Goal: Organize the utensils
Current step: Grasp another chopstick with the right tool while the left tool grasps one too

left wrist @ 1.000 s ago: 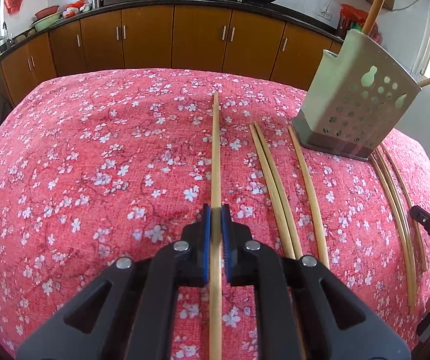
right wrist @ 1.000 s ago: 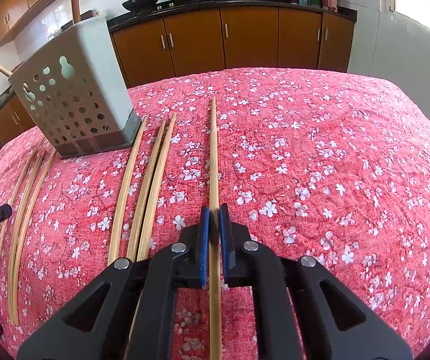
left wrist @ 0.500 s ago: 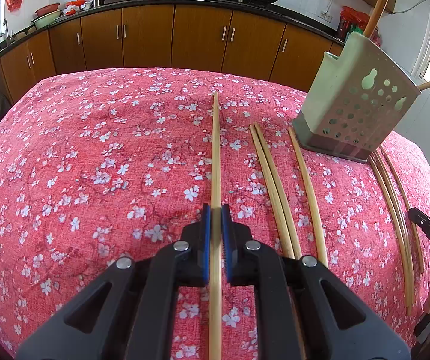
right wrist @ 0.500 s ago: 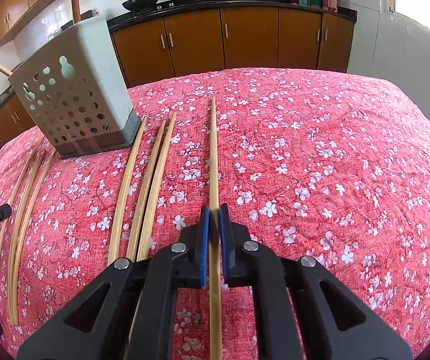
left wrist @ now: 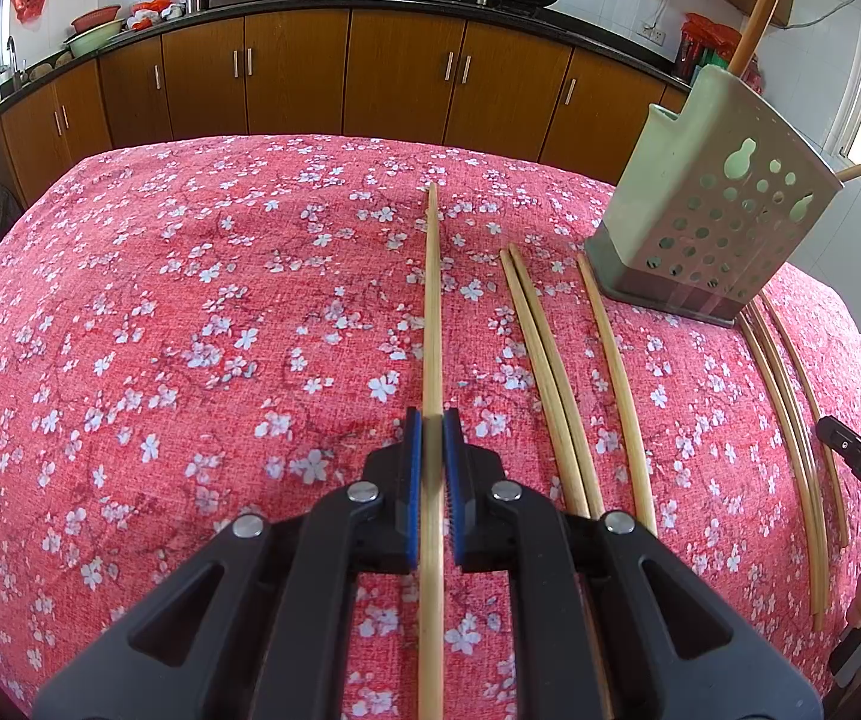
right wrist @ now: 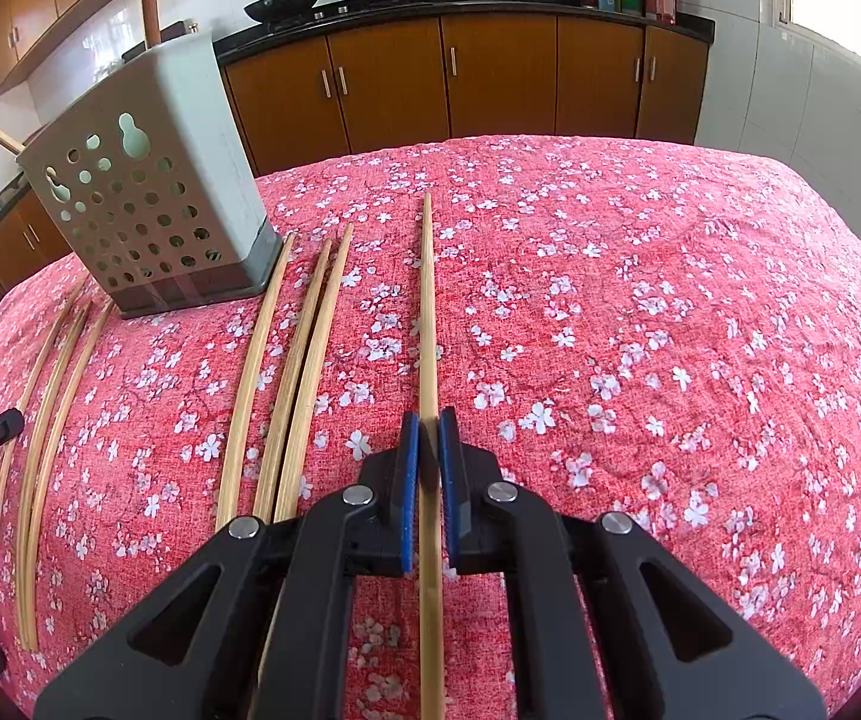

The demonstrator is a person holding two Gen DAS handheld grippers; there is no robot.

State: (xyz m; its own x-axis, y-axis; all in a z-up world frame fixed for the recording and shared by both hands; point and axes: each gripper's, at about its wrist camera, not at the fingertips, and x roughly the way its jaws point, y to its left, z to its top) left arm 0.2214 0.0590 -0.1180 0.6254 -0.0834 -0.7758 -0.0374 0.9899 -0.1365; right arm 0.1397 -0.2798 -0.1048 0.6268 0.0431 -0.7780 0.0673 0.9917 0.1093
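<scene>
Your left tongs [left wrist: 433, 420] are clamped on a chopstick [left wrist: 432, 312]; the blue pads [left wrist: 411, 480] press it from both sides and it runs straight ahead past the tips, low over the red floral cloth [left wrist: 190, 330] on the desk. Can't tell if its far end touches the cloth.

To the right of the left tongs: a pair of chopsticks [left wrist: 541, 372] lying touching each other, then a single one [left wrist: 616, 384] just beside them. Further right & ahead stands the green perforated holder [left wrist: 724, 210], tilted in this view, w/ two sticks poking out the top. Beyond it, at far right, three more thin sticks [left wrist: 790, 420] lie on the cloth.

Your right tongs [right wrist: 427, 420] are also clamped on a chopstick [right wrist: 427, 312], pads [right wrist: 409, 480] tight on each side, stick pointing straight ahead. To the left of these tongs: the pair [right wrist: 310, 360] and the single [right wrist: 256, 354]; the holder [right wrist: 154, 192] sits ahead-left w/ the single's far tip near its base. Three thin sticks [right wrist: 49, 420] lie at far left, near the edge of the cloth [right wrist: 670, 330].
</scene>
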